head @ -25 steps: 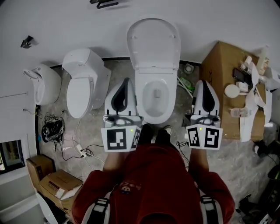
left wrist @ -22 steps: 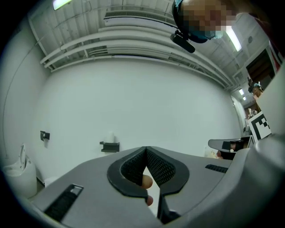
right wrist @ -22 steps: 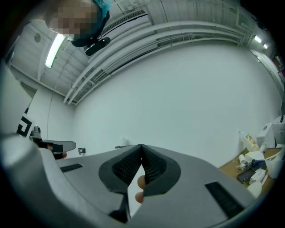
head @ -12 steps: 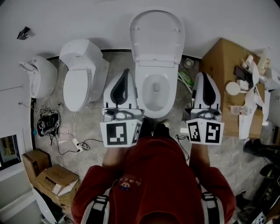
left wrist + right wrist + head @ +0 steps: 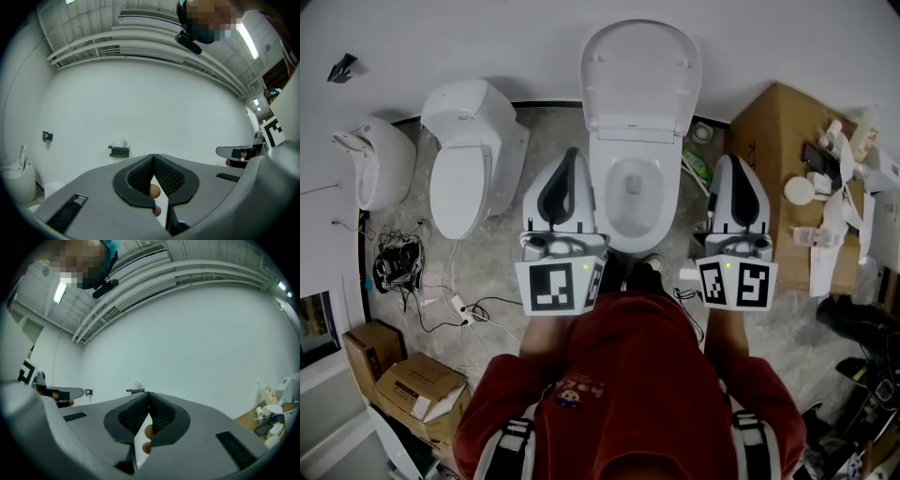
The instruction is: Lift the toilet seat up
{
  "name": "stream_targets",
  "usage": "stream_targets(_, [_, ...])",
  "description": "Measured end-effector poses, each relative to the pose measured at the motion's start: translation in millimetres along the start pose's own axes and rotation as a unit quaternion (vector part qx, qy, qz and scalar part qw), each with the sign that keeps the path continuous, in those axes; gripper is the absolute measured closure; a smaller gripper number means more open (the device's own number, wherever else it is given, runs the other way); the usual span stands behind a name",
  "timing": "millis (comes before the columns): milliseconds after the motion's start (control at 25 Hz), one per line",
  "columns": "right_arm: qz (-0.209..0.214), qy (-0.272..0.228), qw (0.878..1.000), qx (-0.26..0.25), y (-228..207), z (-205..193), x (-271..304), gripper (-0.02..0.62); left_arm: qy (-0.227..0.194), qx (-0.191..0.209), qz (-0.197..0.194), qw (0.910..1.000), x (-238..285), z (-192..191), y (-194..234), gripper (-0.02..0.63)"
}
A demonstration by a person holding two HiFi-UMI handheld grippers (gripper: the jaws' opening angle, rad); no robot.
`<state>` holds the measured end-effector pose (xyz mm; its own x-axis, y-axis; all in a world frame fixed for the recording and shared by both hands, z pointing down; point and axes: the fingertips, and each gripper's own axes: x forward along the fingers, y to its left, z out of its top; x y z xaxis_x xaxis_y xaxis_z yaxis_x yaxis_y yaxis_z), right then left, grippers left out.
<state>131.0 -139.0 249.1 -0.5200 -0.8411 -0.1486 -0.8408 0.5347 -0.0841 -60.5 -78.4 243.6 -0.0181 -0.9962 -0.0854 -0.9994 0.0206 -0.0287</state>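
Far left, closed toilet (image 5: 473,155), left claw (image 5: 569,178) pressed together and empty beside the bowl (image 5: 630,202), toilet seat (image 5: 640,75) tipped up against the wall (image 5: 487,37) at centre, right claw (image 5: 741,164) likewise together, cardboard box (image 5: 778,150) at right.

Toilet (image 5: 628,239) between left gripper (image 5: 571,173) and right gripper (image 5: 739,167), second toilet (image 5: 469,159) further left, cardboard box (image 5: 764,150) at far right

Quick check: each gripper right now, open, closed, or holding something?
Left gripper: jaws closed, tips together, nothing held.
Right gripper: jaws closed, tips together, nothing held.
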Motion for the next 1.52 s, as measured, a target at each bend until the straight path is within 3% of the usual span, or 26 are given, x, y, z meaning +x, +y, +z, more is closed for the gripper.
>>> stream_targets(320, [0.006, 0.037, 0.999, -0.009, 10.7, -32.3, 23.7, 0.581, 0.017, -0.006, 0.003, 0.9998, 14.0, -22.0, 18.3, 0.595])
stream_targets(680, [0.026, 0.103, 0.994, -0.008, 25.2, -100.3, 31.8, 0.581, 0.056, -0.020, 0.009, 0.9982, 14.4, -68.8, 32.1, 0.595])
stream_targets(1200, [0.059, 0.209, 0.976, 0.005, 52.9, -215.7, 10.4, 0.581, 0.104, -0.042, 0.029, 0.9933, -11.4, -137.3, 42.7, 0.595])
stream_targets(1520, [0.073, 0.273, 0.959, 0.016, 58.6, -285.1, -11.1, 0.581, 0.153, -0.045, 0.033, 0.9867, -24.0, -198.5, 35.6, 0.595])
